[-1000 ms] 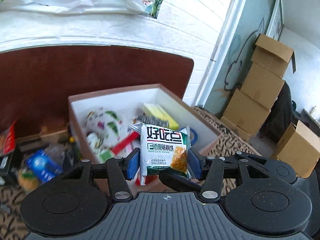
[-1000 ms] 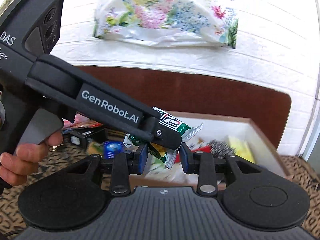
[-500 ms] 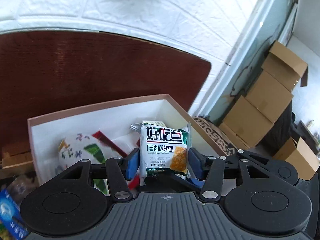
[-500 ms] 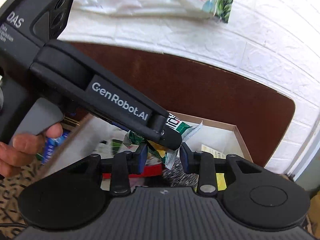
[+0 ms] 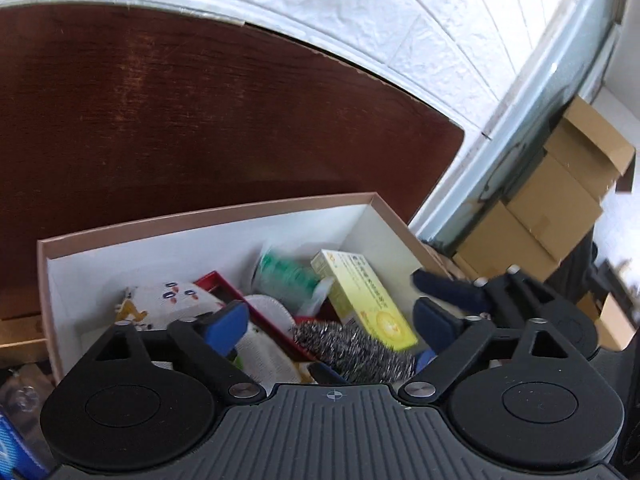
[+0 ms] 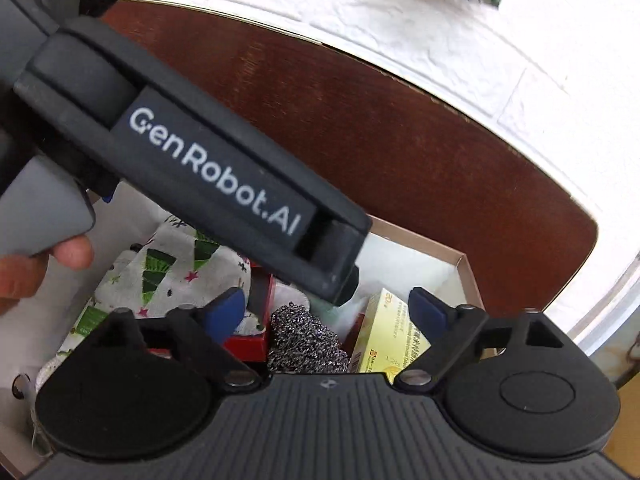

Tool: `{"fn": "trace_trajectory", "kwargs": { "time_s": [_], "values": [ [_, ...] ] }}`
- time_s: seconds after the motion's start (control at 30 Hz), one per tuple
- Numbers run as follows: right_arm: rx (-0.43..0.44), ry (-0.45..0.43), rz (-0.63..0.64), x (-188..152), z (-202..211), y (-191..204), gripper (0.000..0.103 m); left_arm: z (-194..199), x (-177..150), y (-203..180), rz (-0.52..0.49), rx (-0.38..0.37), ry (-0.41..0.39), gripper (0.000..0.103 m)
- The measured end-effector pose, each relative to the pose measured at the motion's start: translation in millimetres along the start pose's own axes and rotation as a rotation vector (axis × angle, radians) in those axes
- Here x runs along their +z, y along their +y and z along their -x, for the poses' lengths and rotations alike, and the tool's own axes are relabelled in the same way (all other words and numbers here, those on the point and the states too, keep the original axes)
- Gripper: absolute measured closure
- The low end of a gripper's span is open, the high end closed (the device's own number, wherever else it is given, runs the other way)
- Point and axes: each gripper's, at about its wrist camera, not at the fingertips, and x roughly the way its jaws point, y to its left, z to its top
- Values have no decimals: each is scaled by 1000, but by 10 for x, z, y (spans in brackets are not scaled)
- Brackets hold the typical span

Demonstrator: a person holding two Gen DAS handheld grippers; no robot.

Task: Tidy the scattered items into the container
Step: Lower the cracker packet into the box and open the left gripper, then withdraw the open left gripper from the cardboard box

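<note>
The container is a shallow cardboard box (image 5: pixel 200 218) with white inner walls, also in the right wrist view (image 6: pixel 464 264). My left gripper (image 5: pixel 332 320) is open and empty above it. A blurred green snack packet (image 5: pixel 288 276) lies in the box beside a yellow carton (image 5: pixel 368 300), a steel scourer (image 5: pixel 352 348), a red tray (image 5: pixel 224 286) and a patterned cloth (image 5: pixel 172 300). My right gripper (image 6: pixel 326 312) is open and empty over the box, above the scourer (image 6: pixel 304 344) and yellow carton (image 6: pixel 388 336). The left gripper's body (image 6: pixel 208 176) crosses above it.
A dark brown board (image 5: pixel 200 120) stands behind the box against a white brick wall (image 5: pixel 400 20). Stacked cardboard boxes (image 5: pixel 560 208) stand at the right. A blue packet (image 5: pixel 16 452) lies outside the box at the lower left.
Both grippers moved over the box and opened. The green and white snack packet dropped from the left gripper into the box; the right gripper's packet is gone from its jaws.
</note>
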Motion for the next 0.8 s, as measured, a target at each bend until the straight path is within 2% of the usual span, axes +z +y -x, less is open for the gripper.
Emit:
{"fn": "trace_trajectory", "kwargs": {
  "time_s": [0.17,0.3,0.53,0.8],
  "values": [
    [-8,-23,93,-58,194,211,5,90,-133,-105,-82,29,5,2],
    [-27,-8,111,-104,300,294,3,211,-238,-183,-108,50,-6,1],
    [-21,-31,29,-190,600,266,2,529,-404,-340,-159,135,-66,0],
    [-8,-66,-41,-304,1027,261,2,821,-561,-484,-156,164,-87,0]
  ]
}}
